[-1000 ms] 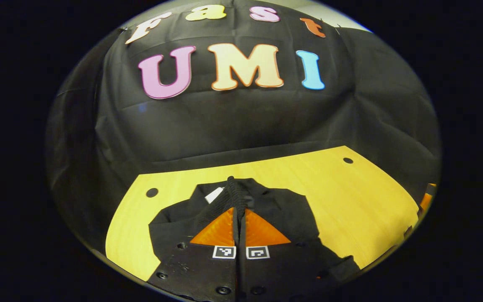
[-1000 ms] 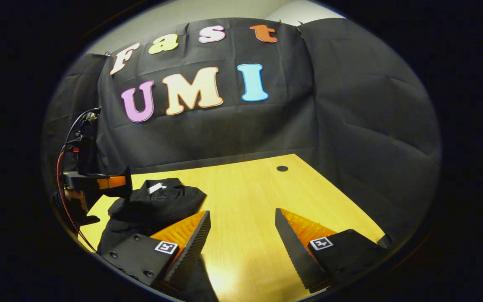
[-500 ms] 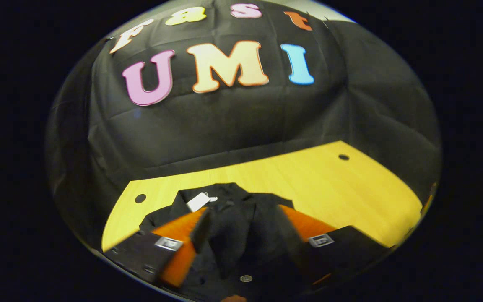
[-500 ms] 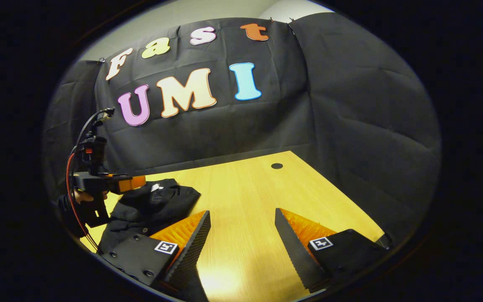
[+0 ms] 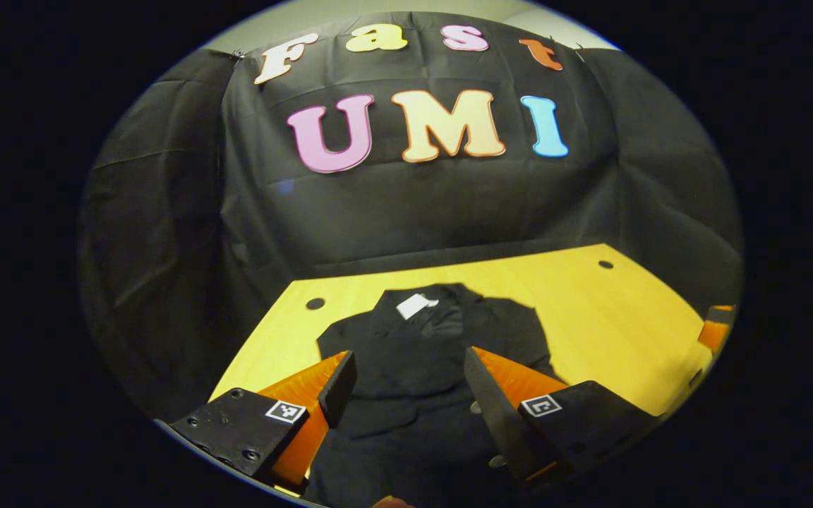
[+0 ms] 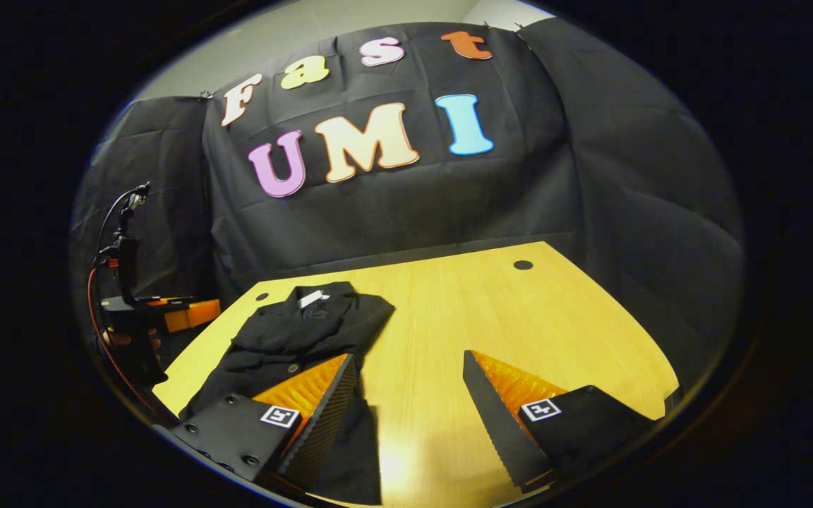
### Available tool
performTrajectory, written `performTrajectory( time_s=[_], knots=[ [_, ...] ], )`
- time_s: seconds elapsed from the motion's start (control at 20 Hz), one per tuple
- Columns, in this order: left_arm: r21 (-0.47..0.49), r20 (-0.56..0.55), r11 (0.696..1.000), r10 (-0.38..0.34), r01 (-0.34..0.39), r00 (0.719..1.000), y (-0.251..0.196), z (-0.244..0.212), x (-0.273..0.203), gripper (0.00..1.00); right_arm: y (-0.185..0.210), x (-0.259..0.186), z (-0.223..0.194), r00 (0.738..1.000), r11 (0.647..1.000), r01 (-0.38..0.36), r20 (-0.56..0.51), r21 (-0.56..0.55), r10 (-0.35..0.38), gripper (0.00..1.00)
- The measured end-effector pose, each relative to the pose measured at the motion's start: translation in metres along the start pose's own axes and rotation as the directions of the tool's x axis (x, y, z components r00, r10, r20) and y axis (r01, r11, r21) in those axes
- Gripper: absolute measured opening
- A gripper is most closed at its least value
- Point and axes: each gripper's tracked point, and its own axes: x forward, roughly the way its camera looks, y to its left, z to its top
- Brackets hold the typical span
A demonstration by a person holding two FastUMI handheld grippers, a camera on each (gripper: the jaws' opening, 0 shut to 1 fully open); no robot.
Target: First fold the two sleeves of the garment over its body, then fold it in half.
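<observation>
Currently, both grippers are wide open and hold nothing. In the left gripper view, the left gripper hangs above a black garment lying flat on a yellow wooden bench. The garment's long axis runs away from the camera, with its collar and white tag at the far end, toward the booth's wall. In the right gripper view, the right gripper is over bare bench, with the garment off to its left.
</observation>
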Motion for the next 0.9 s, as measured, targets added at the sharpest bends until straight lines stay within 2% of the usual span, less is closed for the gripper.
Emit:
performTrajectory(
  time_s=[0.1, 0.15, 0.3, 0.35, 0.4, 0.6, 0.9],
  knots=[
    [-0.004, -0.049, 1.0, 0.012, -0.012, 0.999, 0.021, -0.029, -0.018, 0.95, 0.015, -0.006, -0.016, 1.0, 1.0, -0.002, -0.027, -0.001, 0.001, 0.94],
    [-0.008, -0.065, 1.0, 0.02, -0.021, 0.998, 0.031, -0.041, -0.026, 0.95, 0.024, -0.01, -0.024, 0.999, 1.0, -0.01, -0.038, -0.001, 0.01, 0.98],
    [-0.036, -0.124, 0.999, 0.019, -0.024, 0.992, 0.052, -0.08, -0.049, 0.95, 0.037, -0.016, -0.06, 0.996, 0.999, 0.01, -0.093, -0.044, -0.014, 0.98],
    [-0.042, -0.147, 0.999, 0.015, -0.022, 0.989, 0.058, -0.097, -0.056, 0.95, 0.041, -0.018, -0.071, 0.994, 0.999, 0.014, -0.111, -0.046, -0.019, 0.94],
    [-0.045, -0.162, 0.999, 0.012, -0.02, 0.987, 0.062, -0.108, -0.063, 0.95, 0.046, -0.021, -0.082, 0.992, 0.999, 0.016, -0.128, -0.048, -0.022, 0.98],
    [-0.045, -0.223, 0.999, -0.017, 0.007, 0.975, 0.076, -0.153, -0.081, 0.95, 0.056, -0.03, -0.112, 0.986, 0.998, 0.045, -0.157, -0.047, -0.052, 0.98],
    [-0.073, -0.342, 0.997, -0.042, 0.018, 0.939, 0.089, -0.218, -0.094, 0.95, 0.057, -0.031, -0.161, 0.96, 0.992, 0.101, -0.255, -0.074, -0.117, 0.98]
  ],
)
